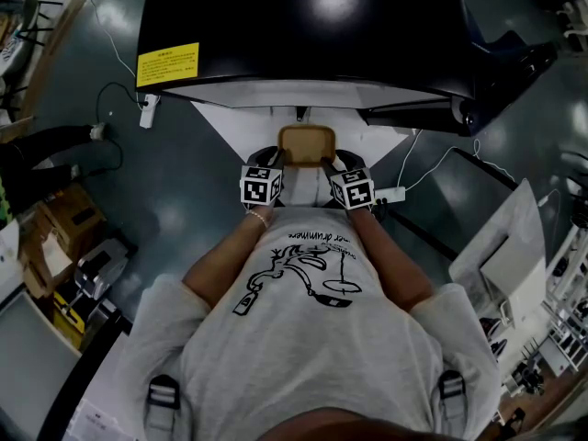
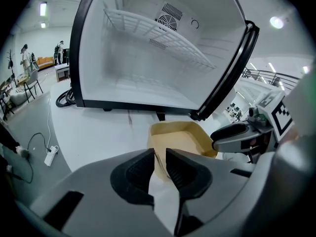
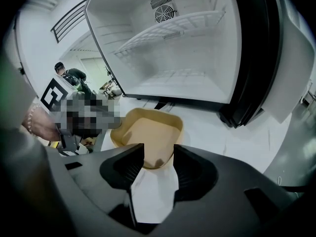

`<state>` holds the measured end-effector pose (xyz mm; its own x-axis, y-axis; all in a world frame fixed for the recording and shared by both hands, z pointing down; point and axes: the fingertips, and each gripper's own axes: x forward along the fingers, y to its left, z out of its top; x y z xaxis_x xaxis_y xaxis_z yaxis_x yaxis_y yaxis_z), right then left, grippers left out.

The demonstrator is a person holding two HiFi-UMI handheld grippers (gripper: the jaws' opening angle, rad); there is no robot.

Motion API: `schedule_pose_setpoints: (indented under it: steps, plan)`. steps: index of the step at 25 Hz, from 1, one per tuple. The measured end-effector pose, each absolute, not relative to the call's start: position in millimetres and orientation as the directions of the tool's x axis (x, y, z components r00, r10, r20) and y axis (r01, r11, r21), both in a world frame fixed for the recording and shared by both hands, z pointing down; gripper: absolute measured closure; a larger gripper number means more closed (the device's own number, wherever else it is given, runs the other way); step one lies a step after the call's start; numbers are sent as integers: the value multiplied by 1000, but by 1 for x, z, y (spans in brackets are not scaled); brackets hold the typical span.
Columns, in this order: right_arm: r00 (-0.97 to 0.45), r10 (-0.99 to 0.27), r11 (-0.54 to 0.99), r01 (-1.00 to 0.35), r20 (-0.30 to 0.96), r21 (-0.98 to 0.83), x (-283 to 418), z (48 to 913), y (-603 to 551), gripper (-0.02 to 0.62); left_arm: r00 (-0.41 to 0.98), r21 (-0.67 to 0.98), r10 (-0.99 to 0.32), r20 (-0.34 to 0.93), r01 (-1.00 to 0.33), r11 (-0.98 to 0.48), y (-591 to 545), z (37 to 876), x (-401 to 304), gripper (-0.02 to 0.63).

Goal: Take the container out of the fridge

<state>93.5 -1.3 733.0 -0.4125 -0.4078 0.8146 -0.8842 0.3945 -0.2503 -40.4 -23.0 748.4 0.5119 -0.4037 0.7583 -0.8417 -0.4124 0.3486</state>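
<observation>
Before the open fridge [image 2: 148, 58], a tan container [image 2: 182, 137] is being gripped.
Left tool [image 2: 160, 154] is clenching its wall; right tool [image 3: 158, 149] is gaping around its rim.

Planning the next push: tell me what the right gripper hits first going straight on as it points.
The container, most likely: its near rim lies between the open jaws of the right gripper. Beyond it stands the open fridge. Depth is hard to judge.
</observation>
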Motion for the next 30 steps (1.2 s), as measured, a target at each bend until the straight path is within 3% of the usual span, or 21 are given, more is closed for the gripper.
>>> schedule_pose_setpoints:
  steps: [30]
  plan:
    - [-379, -489, 389, -901, 786, -192, 103, 713, -22, 393, 493, 308, -457, 740, -853, -422, -41, 728, -51, 505]
